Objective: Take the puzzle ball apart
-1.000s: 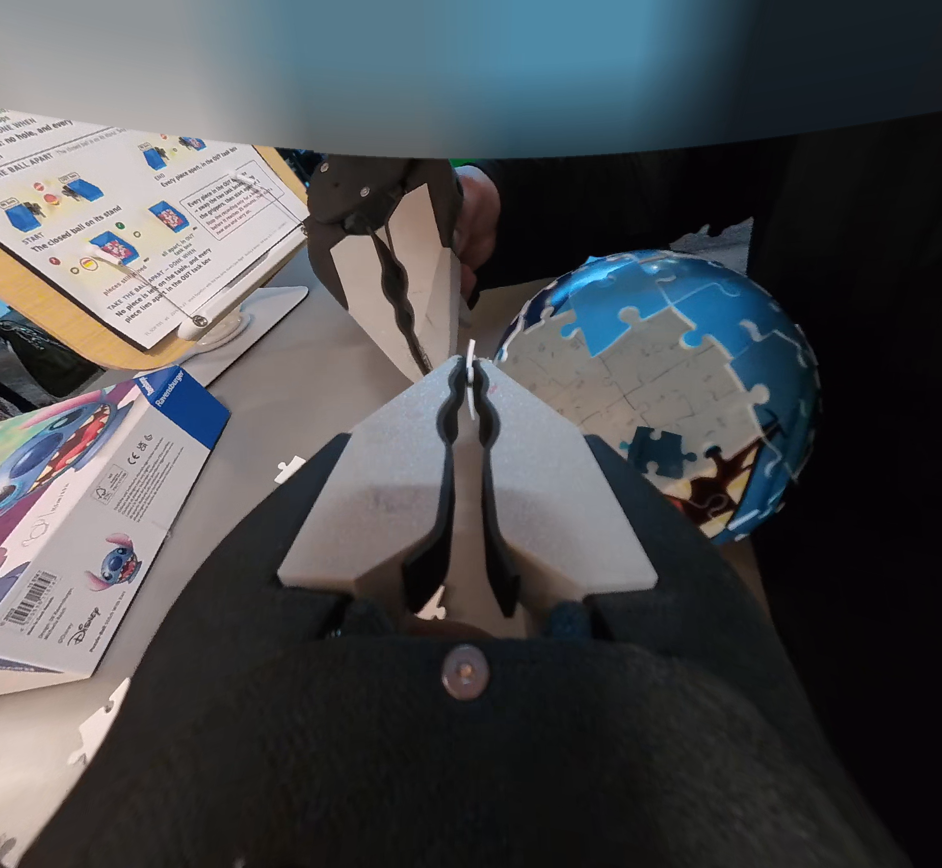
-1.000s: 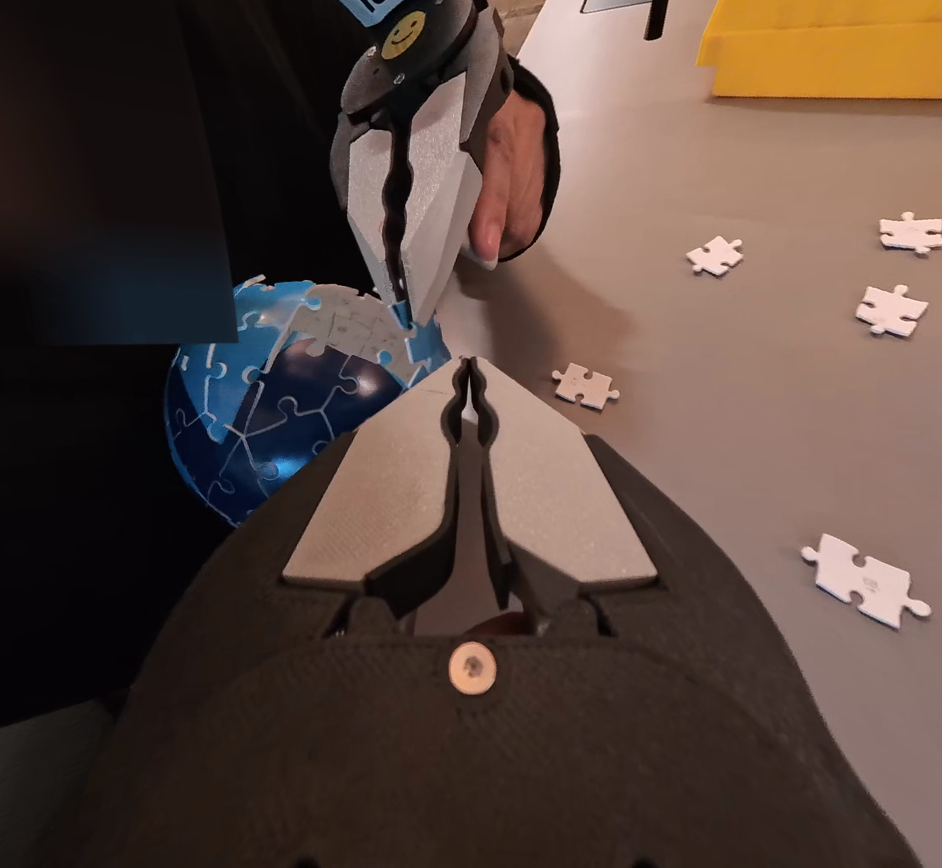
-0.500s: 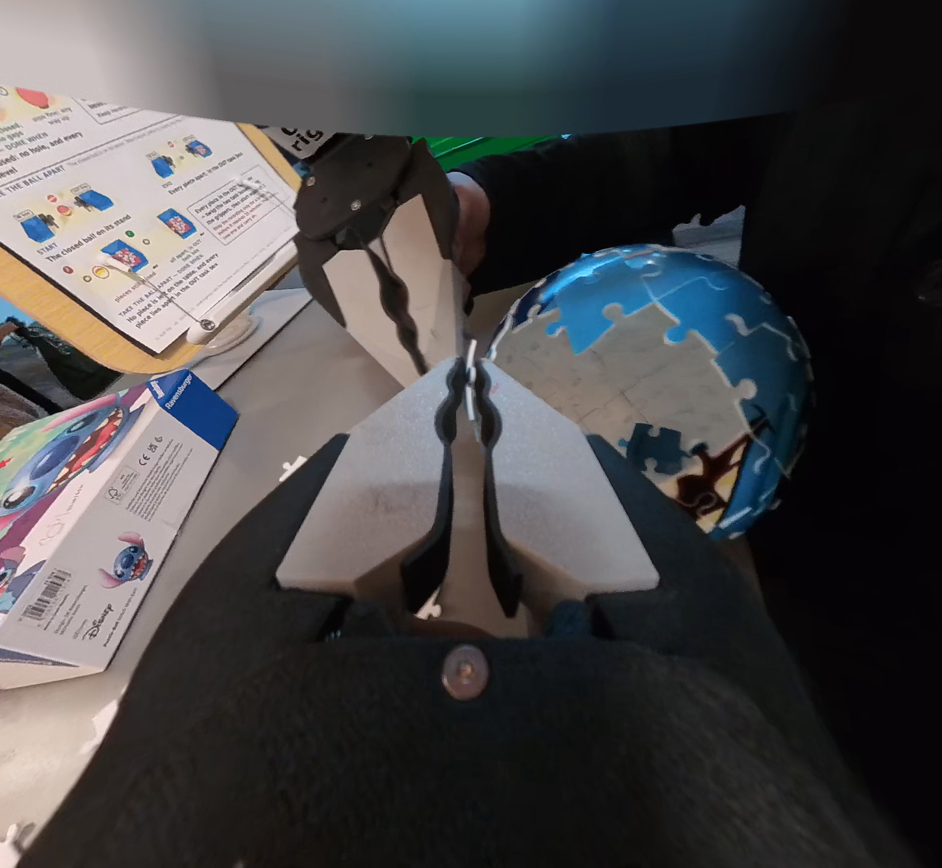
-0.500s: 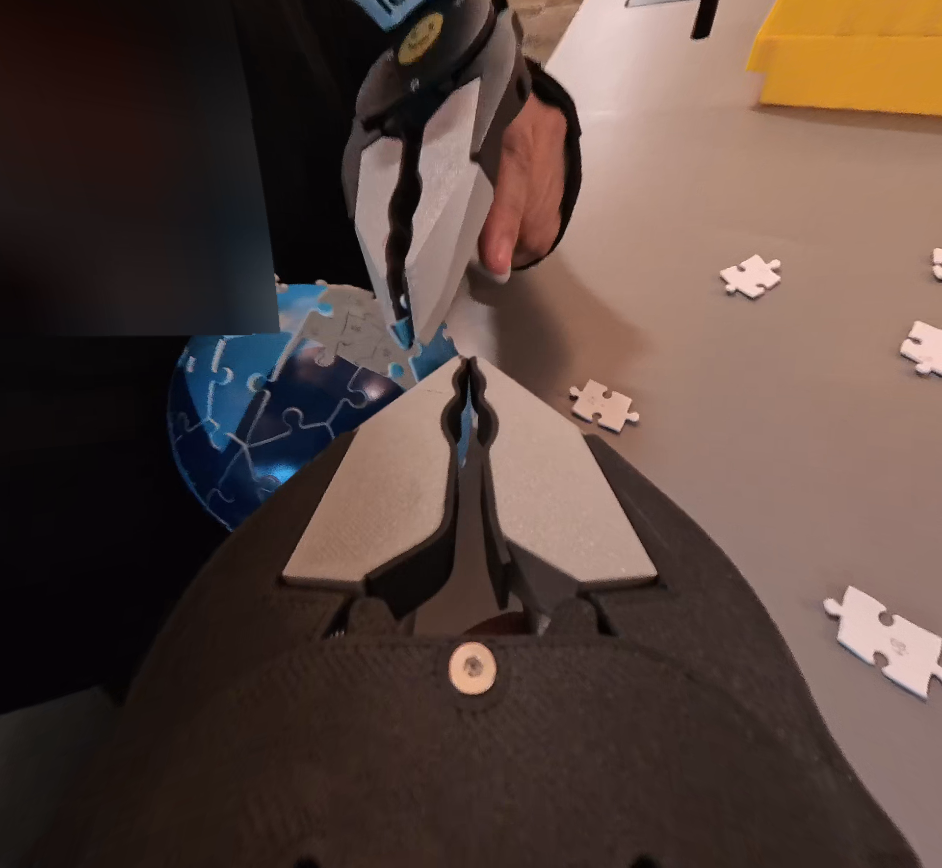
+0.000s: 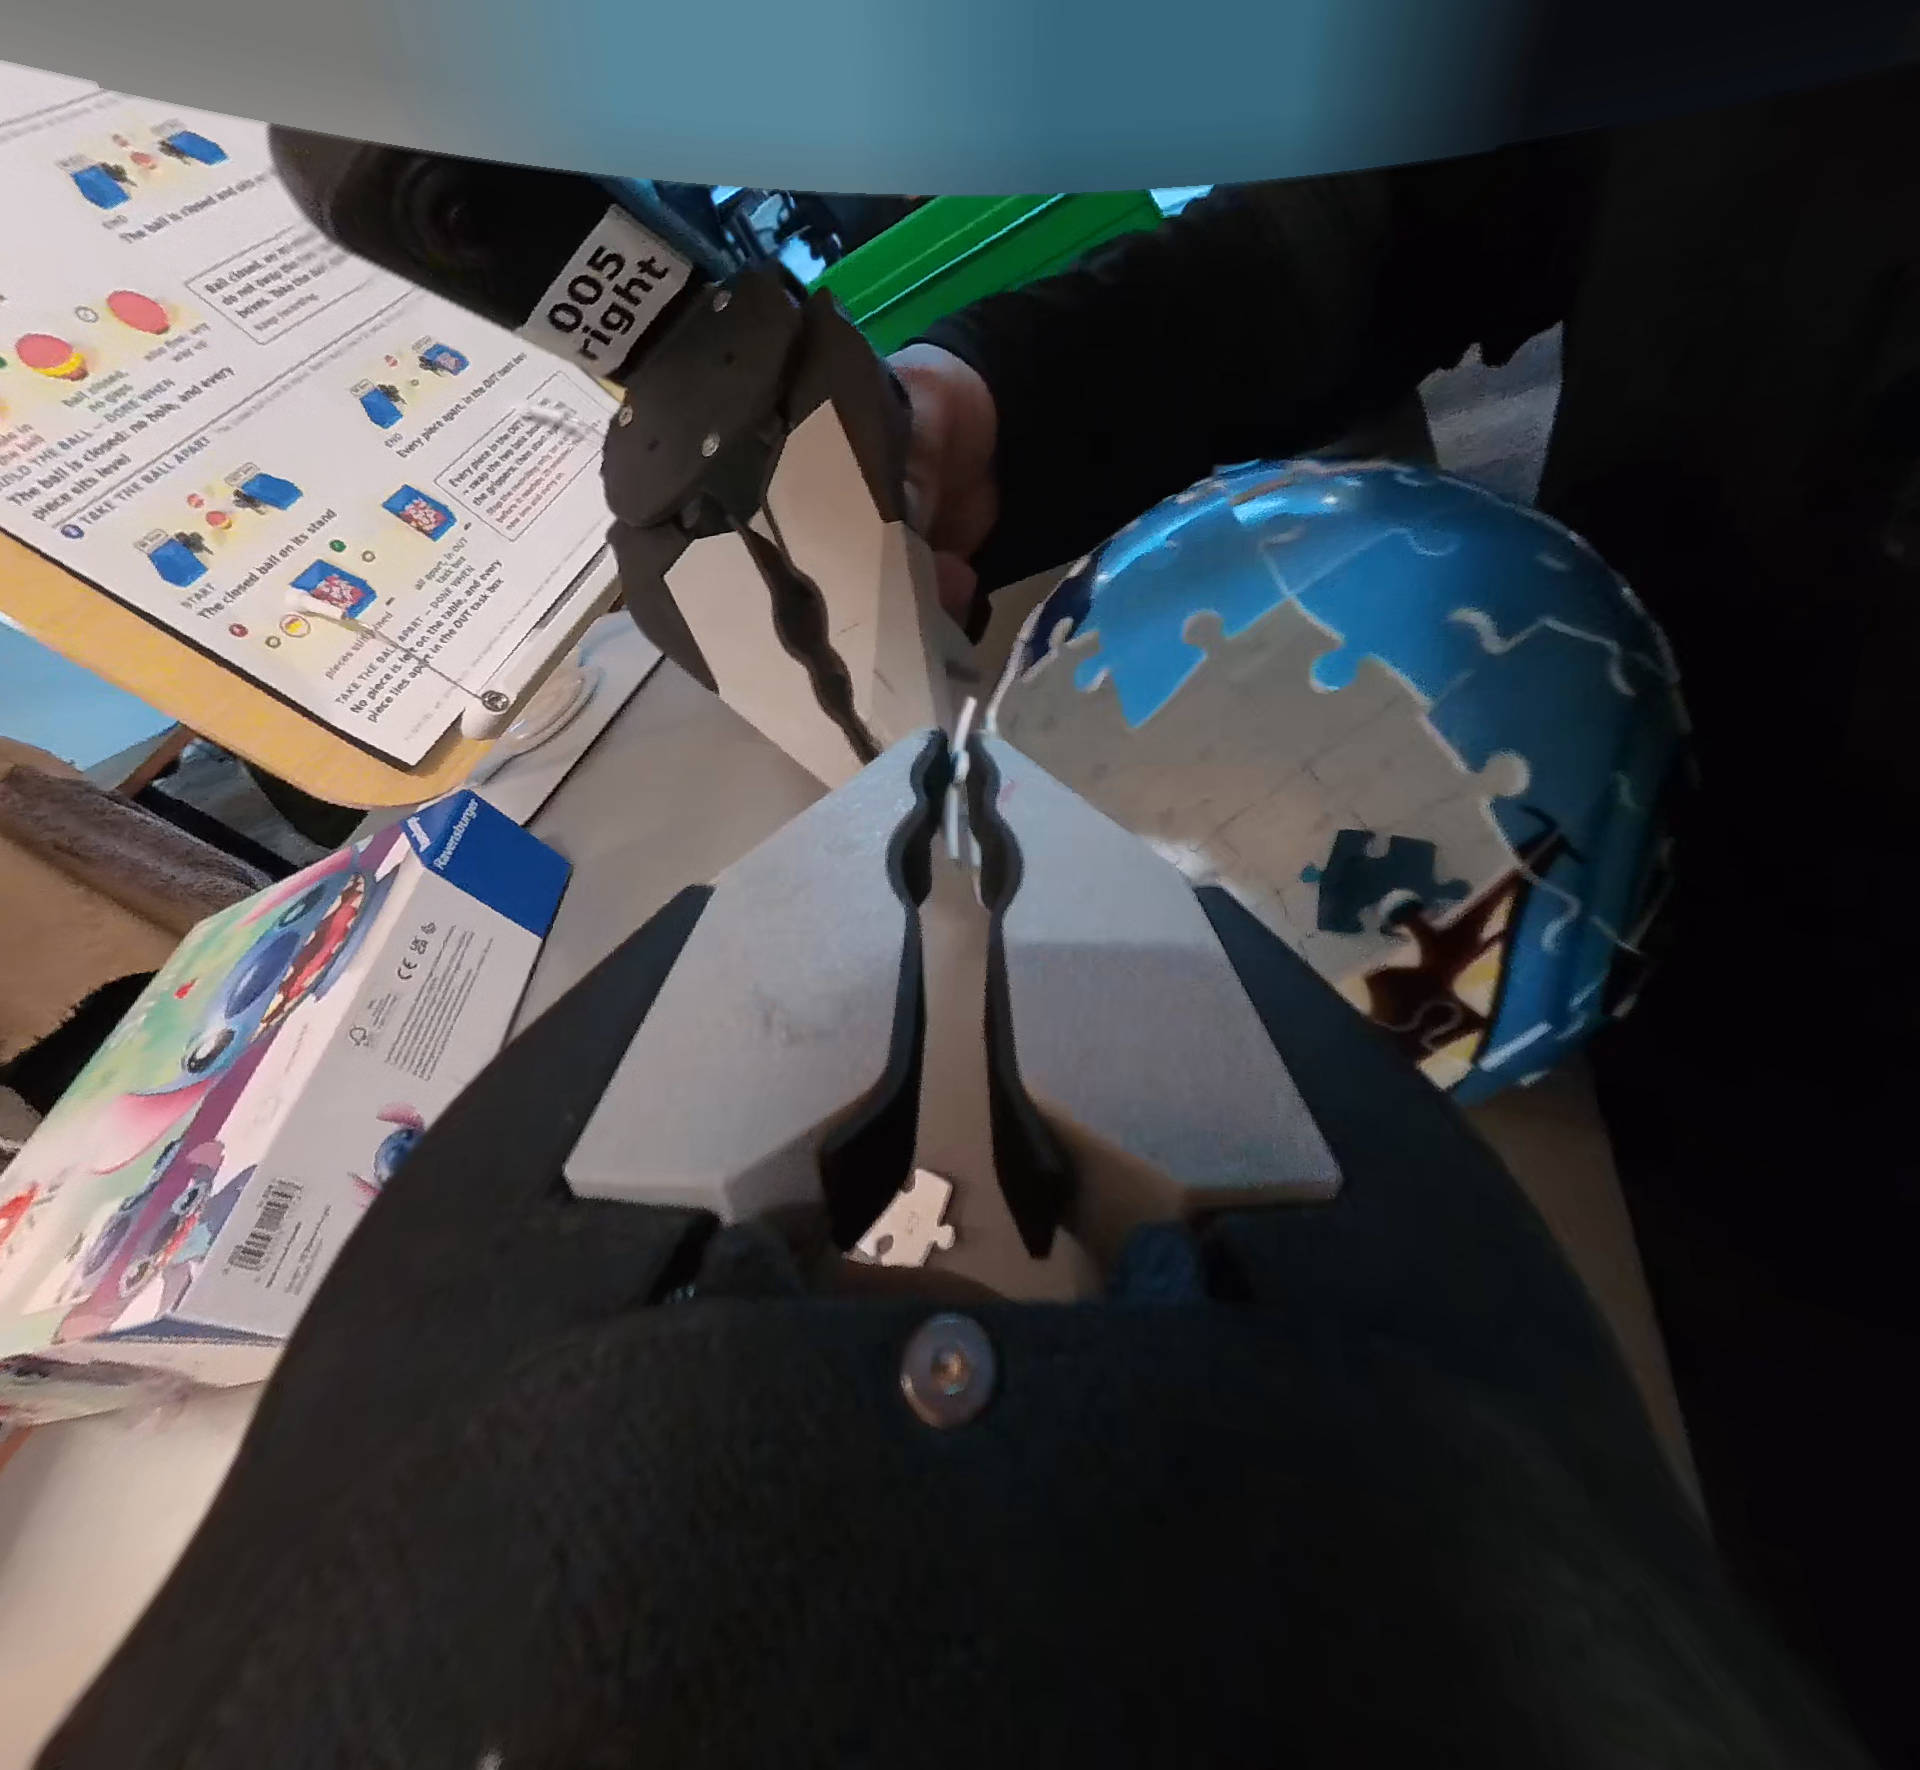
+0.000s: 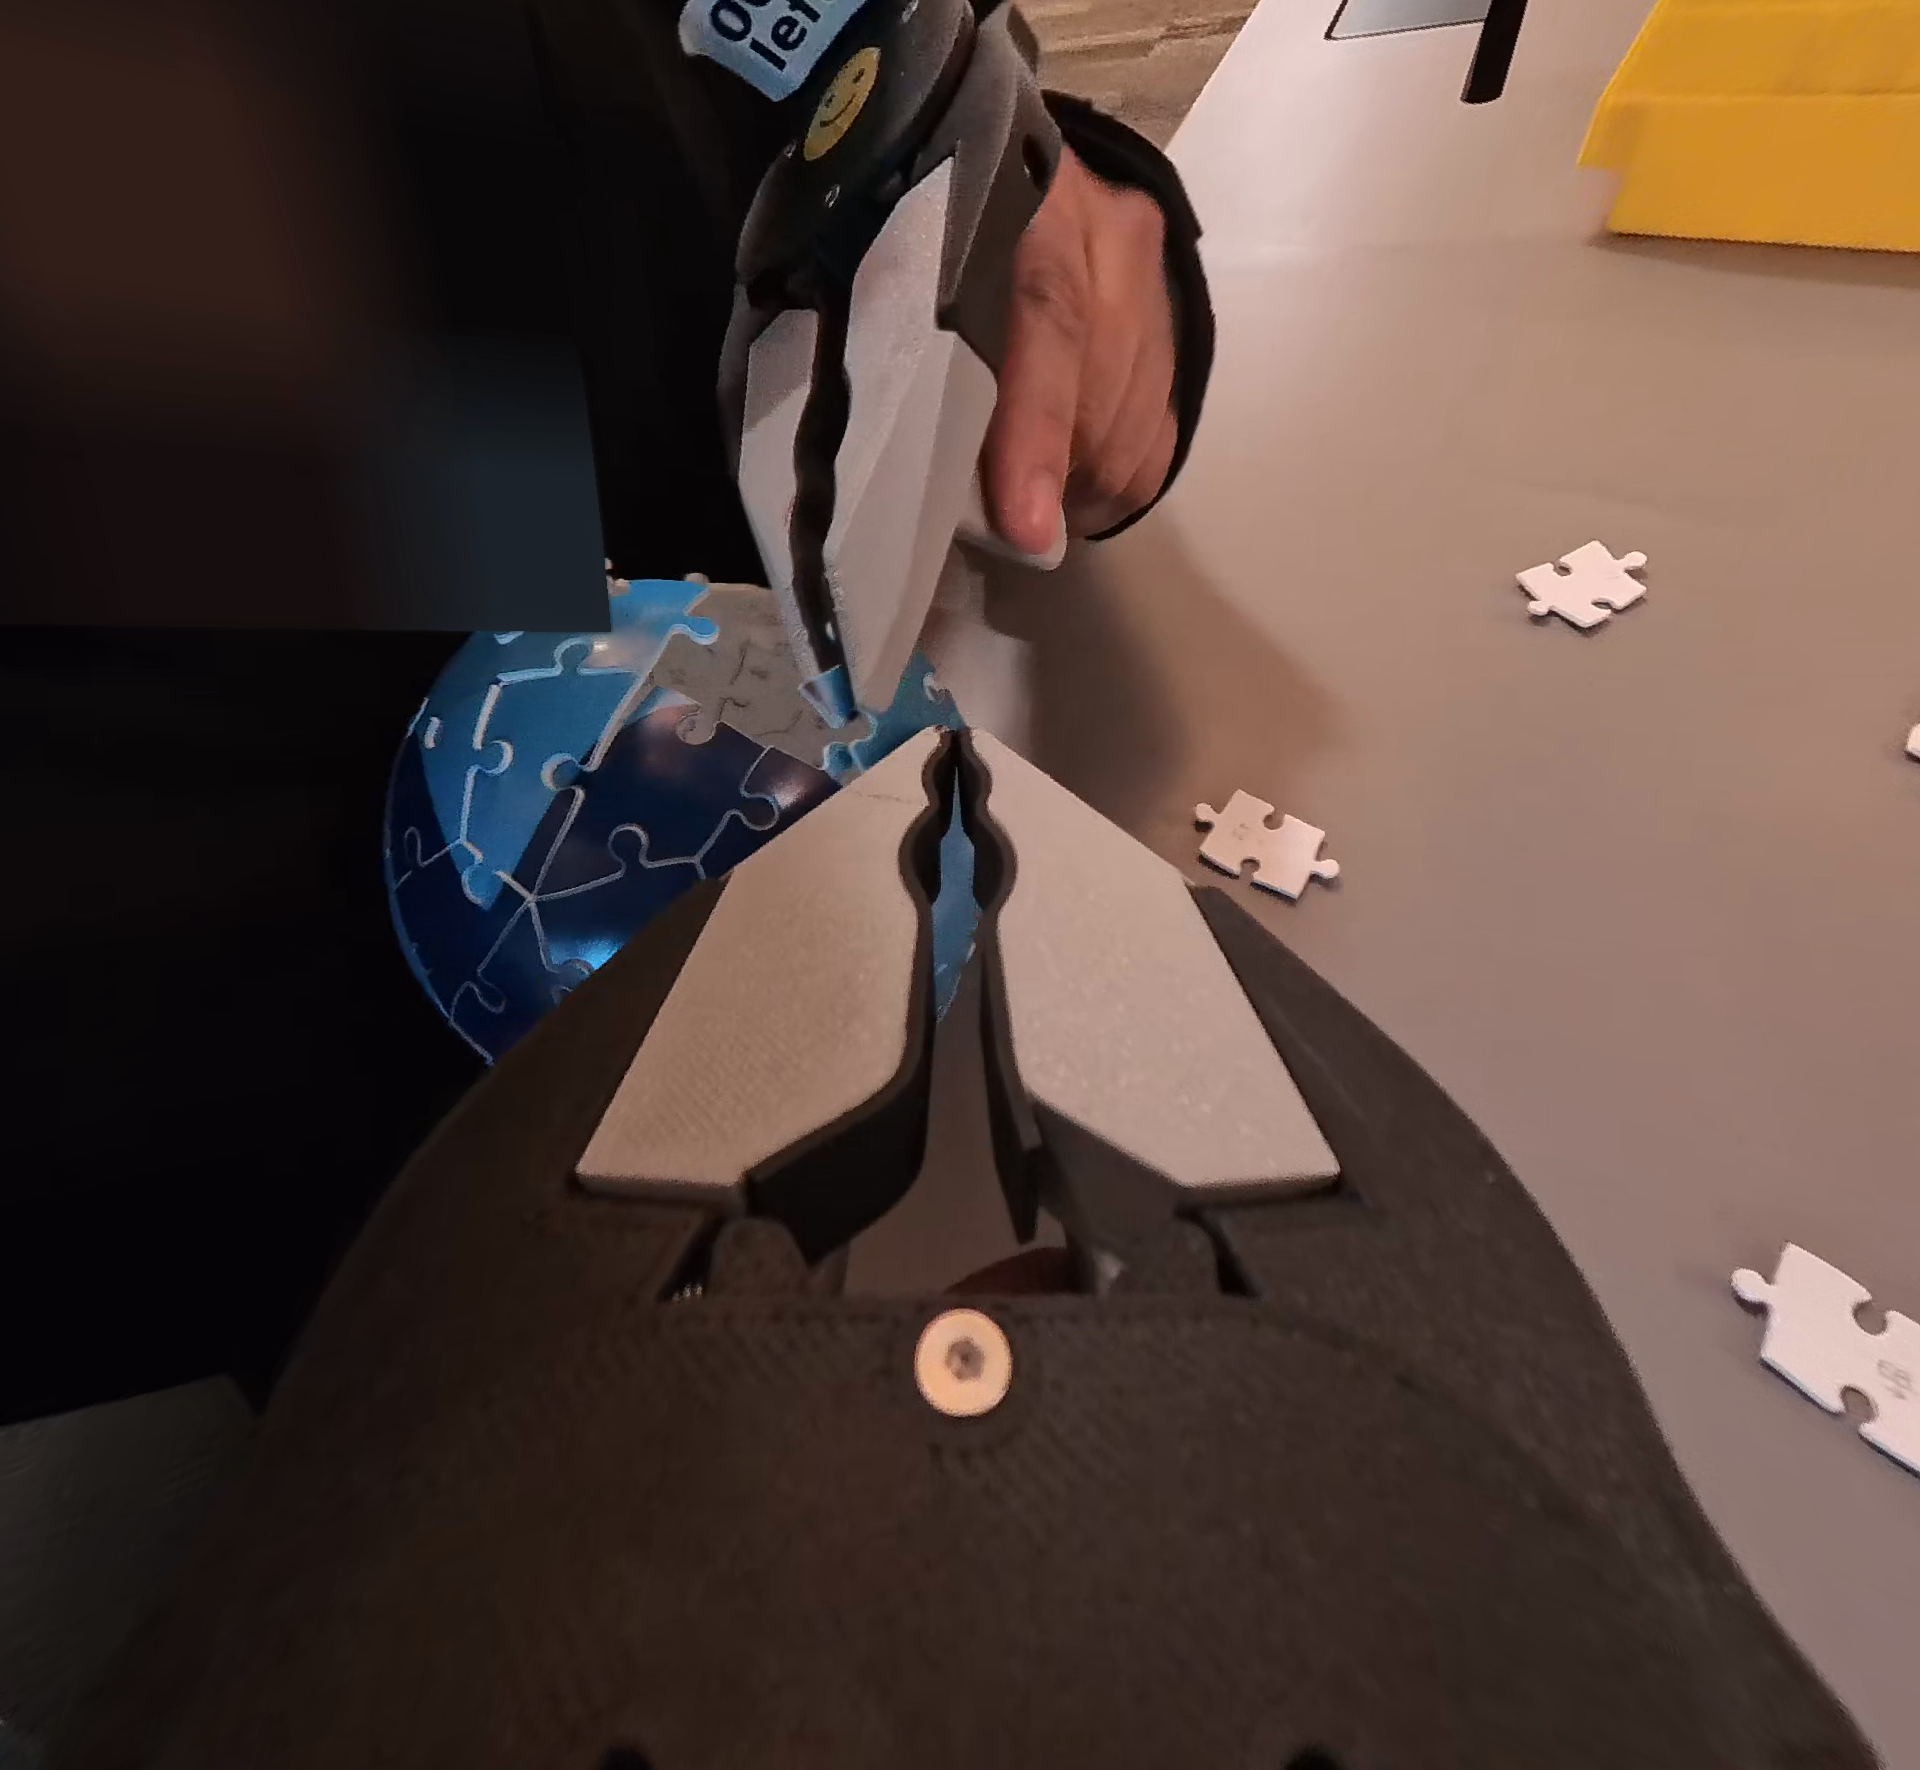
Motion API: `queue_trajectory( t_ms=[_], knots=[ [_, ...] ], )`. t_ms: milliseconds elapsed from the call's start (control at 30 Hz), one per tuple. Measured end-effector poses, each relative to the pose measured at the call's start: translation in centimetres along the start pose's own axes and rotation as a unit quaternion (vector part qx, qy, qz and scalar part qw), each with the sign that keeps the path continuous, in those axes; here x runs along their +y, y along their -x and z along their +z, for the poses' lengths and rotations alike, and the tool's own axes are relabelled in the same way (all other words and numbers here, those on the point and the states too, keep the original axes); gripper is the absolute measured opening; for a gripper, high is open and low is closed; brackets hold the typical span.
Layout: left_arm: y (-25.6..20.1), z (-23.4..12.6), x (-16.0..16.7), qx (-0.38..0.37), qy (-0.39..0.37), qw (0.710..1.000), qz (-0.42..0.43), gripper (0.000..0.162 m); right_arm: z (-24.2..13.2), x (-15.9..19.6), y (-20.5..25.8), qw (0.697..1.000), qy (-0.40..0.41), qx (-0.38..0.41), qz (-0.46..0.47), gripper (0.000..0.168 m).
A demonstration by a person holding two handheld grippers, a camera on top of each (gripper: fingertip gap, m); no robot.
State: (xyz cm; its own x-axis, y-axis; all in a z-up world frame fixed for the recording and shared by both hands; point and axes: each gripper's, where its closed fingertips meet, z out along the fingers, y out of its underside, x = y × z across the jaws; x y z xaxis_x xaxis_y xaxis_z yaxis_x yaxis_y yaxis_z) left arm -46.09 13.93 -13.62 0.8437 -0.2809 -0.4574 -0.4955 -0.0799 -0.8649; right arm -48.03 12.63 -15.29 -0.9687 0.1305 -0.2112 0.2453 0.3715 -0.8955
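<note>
The blue puzzle ball [image 5: 1351,764] rests at the table's near edge, with a gap in its shell that shows the grey inside; it also shows in the right wrist view [image 6: 582,785]. My left gripper [image 5: 956,764] is shut on a puzzle piece [image 5: 962,785], seen edge-on, right at the ball's left rim. In the right wrist view the left gripper [image 6: 831,681] pinches this blue piece [image 6: 831,692] at the edge of the gap. I cannot tell if the piece is free of the ball. My right gripper [image 6: 956,744] is shut and empty, tip to tip with the left one.
Loose white pieces [image 6: 1262,847] [image 6: 1584,582] [image 6: 1839,1357] lie on the grey table [image 6: 1558,889]. A yellow bin [image 6: 1766,58] stands at the back. The puzzle box [image 5: 260,1045] and an instruction sheet [image 5: 260,421] on a stand are to the left. A loose piece [image 5: 914,1221] lies under my left gripper. My two grippers' fingertips are within a few centimetres of each other.
Both grippers stay tip to tip beside the ball and the left keeps its hold on the piece. The right gripper's body has tilted, so more of it shows in the left wrist view.
</note>
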Motion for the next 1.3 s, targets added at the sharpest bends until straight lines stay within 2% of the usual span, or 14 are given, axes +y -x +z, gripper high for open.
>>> queue_trajectory(
  t_ms=[400, 667, 700, 867, 1000, 1300],
  knots=[
    [-0.4, 0.5, -0.1, 0.001, 0.043, 0.999, 0.003, 0.002, -0.1, 0.2, 0.1, 1.0, 0.003, -0.007, -0.01, 0.0],
    [-0.5, 0.8, 0.3, -0.006, 0.076, 0.997, -0.008, 0.002, -1.2, -0.4, 0.9, 0.998, -0.028, -0.022, -0.047, 0.001],
    [-0.4, 0.9, 0.3, -0.007, 0.077, 0.997, -0.009, 0.002, -1.3, -0.4, 0.7, 0.999, -0.027, -0.019, -0.042, 0.006],
    [-0.4, 1.0, 0.3, -0.003, 0.077, 0.996, -0.035, 0.002, -1.2, 0.3, 0.3, 0.999, -0.022, -0.037, -0.015, 0.008],
    [-0.3, 0.9, 0.3, 0.004, 0.075, 0.995, -0.059, 0.003, -0.6, 0.7, 0.3, 0.998, -0.023, -0.057, -0.009, 0.0],
    [-0.3, 0.8, 0.4, 0.011, 0.068, 0.995, -0.067, 0.004, -0.7, 0.8, 0.5, 0.997, -0.028, -0.07, -0.009, 0.0]
  ],
)
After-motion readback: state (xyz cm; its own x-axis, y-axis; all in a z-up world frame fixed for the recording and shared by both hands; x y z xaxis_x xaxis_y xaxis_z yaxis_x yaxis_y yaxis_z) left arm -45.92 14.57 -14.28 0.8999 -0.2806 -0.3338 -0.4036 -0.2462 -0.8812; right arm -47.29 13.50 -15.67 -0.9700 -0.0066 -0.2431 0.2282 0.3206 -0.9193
